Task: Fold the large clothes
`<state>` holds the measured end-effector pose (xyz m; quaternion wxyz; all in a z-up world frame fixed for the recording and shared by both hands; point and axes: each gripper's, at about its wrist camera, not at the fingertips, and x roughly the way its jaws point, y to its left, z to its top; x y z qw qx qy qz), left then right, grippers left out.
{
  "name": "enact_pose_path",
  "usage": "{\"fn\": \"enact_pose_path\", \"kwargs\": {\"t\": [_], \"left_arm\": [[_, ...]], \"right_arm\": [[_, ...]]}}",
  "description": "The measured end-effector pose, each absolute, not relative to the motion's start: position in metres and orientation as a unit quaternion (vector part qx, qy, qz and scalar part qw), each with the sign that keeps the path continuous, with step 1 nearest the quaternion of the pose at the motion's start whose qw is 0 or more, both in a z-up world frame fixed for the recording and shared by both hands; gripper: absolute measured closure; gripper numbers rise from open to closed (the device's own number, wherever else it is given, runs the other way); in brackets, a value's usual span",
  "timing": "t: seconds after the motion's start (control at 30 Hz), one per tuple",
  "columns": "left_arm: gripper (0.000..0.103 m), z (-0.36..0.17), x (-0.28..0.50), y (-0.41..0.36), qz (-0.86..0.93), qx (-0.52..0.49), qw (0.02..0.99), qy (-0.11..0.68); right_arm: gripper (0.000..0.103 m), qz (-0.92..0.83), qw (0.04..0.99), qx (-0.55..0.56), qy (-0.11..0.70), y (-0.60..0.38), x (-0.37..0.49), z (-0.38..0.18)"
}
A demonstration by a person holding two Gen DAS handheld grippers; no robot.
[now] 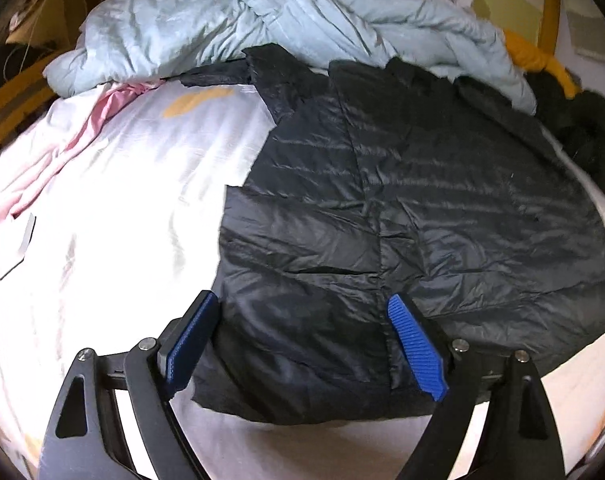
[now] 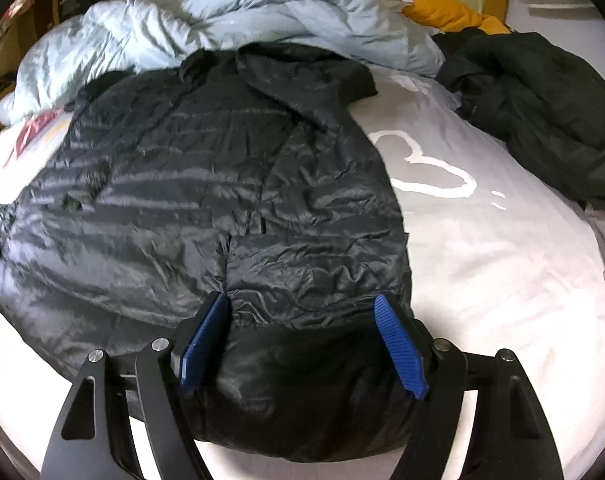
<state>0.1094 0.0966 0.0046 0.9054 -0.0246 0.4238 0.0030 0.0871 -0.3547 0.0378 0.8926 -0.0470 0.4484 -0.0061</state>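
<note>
A large black quilted down jacket [image 1: 402, 208] lies spread flat on the bed, collar toward the far side; it also shows in the right wrist view [image 2: 206, 200]. My left gripper [image 1: 302, 308] is open, its blue-padded fingers apart over the jacket's near hem at its left part. My right gripper [image 2: 300, 312] is open over the near hem at the jacket's right part. Neither gripper holds any fabric.
The white bedsheet [image 1: 122, 200] with a heart print [image 2: 422, 168] lies under the jacket. A crumpled light-blue duvet [image 1: 222, 20] lies at the far side. Another dark garment [image 2: 542, 104] and a yellow cloth [image 2: 442, 10] lie at far right. A pink cloth [image 1: 82, 132] lies at left.
</note>
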Motion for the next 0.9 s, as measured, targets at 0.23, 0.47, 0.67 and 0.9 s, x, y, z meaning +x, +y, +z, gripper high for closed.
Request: {"fn": "enact_pose_path", "kwargs": {"t": [0.23, 0.47, 0.67, 0.9], "left_arm": [[0.015, 0.019, 0.099, 0.112, -0.018, -0.035, 0.913, 0.405], [0.014, 0.033, 0.096, 0.127, -0.016, -0.047, 0.924, 0.379], [0.014, 0.014, 0.112, 0.151, 0.025, -0.079, 0.9, 0.429], [0.078, -0.01, 0.124, 0.183, -0.021, -0.218, 0.859, 0.462]], "right_arm": [[0.022, -0.002, 0.911, -0.025, 0.412, -0.359, 0.062, 0.072], [0.017, -0.028, 0.912, -0.013, 0.41, -0.374, 0.055, 0.08], [0.017, -0.046, 0.897, 0.003, 0.44, -0.391, 0.064, 0.06], [0.091, -0.042, 0.881, 0.038, 0.47, -0.405, 0.086, 0.033]]}}
